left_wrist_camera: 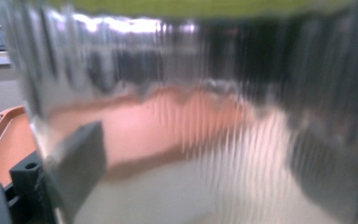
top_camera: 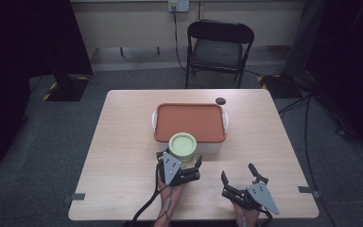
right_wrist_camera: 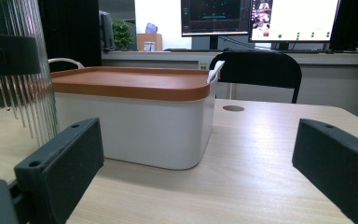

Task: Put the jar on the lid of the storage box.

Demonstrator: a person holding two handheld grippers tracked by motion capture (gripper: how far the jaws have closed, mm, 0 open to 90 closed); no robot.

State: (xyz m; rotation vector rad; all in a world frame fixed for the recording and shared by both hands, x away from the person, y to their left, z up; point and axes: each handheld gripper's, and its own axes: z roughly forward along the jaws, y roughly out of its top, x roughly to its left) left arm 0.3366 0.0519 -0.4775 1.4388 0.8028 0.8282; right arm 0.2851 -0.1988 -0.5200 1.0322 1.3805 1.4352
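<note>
On the table [top_camera: 123,156] there is one ribbed glass jar [top_camera: 183,150] with one green lid [top_camera: 183,143], one white storage box [top_camera: 189,146] with one orange lid [top_camera: 190,121], and one small black disc [top_camera: 221,100]. Two grippers are there, left [top_camera: 178,166] and right [top_camera: 238,176]. Behind stands one folding chair [top_camera: 220,45].

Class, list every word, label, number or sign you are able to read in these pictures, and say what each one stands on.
None can be read.
Two monitor screens behind the black folding chair: figures and coloured marks, too small and blurred to read.
White box with orange lid: no label visible.
Ribbed clear glass jar with green lid: no print visible.
</note>
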